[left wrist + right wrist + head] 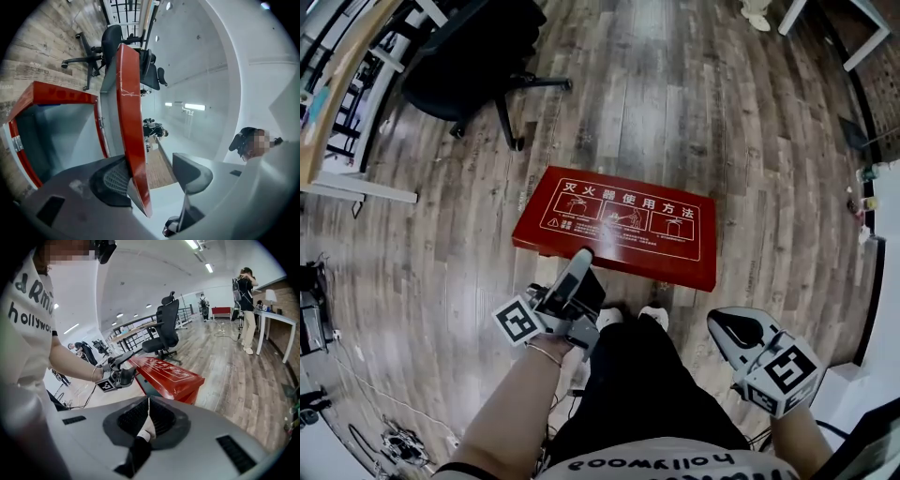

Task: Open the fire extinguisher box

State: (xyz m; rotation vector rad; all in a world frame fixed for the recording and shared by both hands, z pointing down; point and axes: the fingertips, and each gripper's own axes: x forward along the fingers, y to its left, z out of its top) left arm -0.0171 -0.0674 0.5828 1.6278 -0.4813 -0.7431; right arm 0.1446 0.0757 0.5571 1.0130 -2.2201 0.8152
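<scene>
We see a wood-plank floor (722,112) filling the head view. Near its centre the red fire extinguisher box (623,223) stands on the boards, its white-printed lid turned toward us. At eleven o'clock a black office chair (478,52) rests on its star base. Just beside the box, at six o'clock, two white shoes (654,317) are planted. At seven o'clock, by the edge, cables (398,442) lie tangled.
</scene>
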